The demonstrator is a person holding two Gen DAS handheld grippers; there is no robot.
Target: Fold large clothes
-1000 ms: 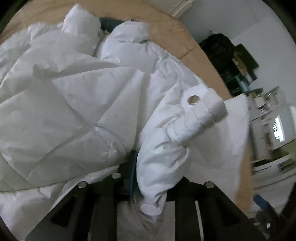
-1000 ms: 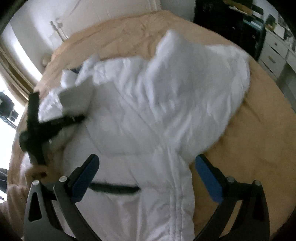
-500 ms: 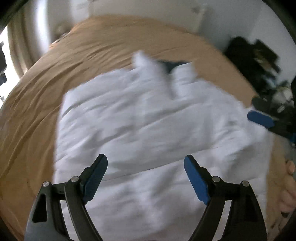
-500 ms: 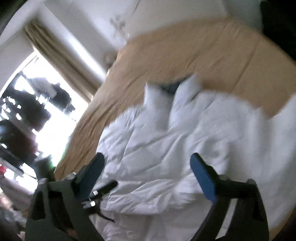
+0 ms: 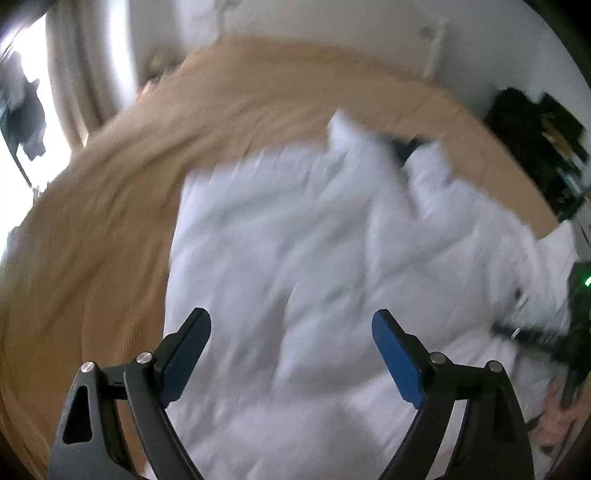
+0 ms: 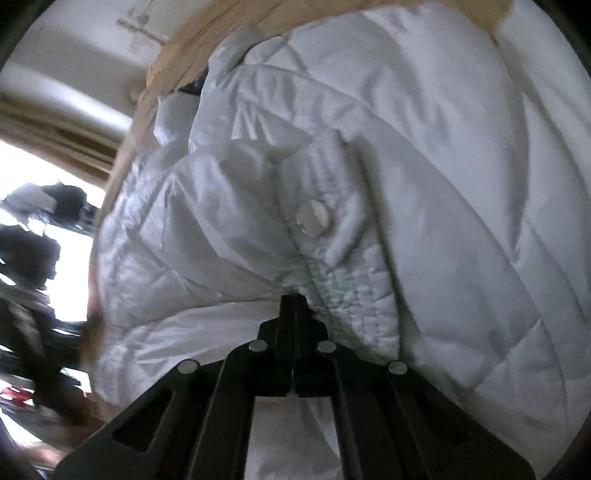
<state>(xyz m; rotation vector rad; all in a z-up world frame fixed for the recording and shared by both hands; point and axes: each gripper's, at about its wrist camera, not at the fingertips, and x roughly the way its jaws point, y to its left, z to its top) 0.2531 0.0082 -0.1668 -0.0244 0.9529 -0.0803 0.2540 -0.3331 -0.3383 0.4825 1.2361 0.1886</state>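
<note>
A white quilted puffer jacket (image 5: 295, 266) lies spread on a bed with a tan cover (image 5: 110, 229). My left gripper (image 5: 291, 325) is open and empty, held above the jacket's lower part. In the right wrist view the jacket (image 6: 424, 147) fills the frame. My right gripper (image 6: 293, 299) is shut on the jacket's sleeve cuff, next to a silver snap button (image 6: 314, 218). The right gripper also shows at the right edge of the left wrist view (image 5: 576, 332). The left wrist view is blurred.
A bright window with curtains (image 5: 66, 74) is at the left. Dark shelving with clutter (image 5: 535, 129) stands at the right beyond the bed. A white wall (image 5: 332, 29) is behind the bed. A dark collar lining (image 5: 402, 146) shows at the jacket's top.
My left gripper let go of the sleeve, opened and pulled back above the jacket. My right gripper moved in from open and shut on the sleeve cuff.
</note>
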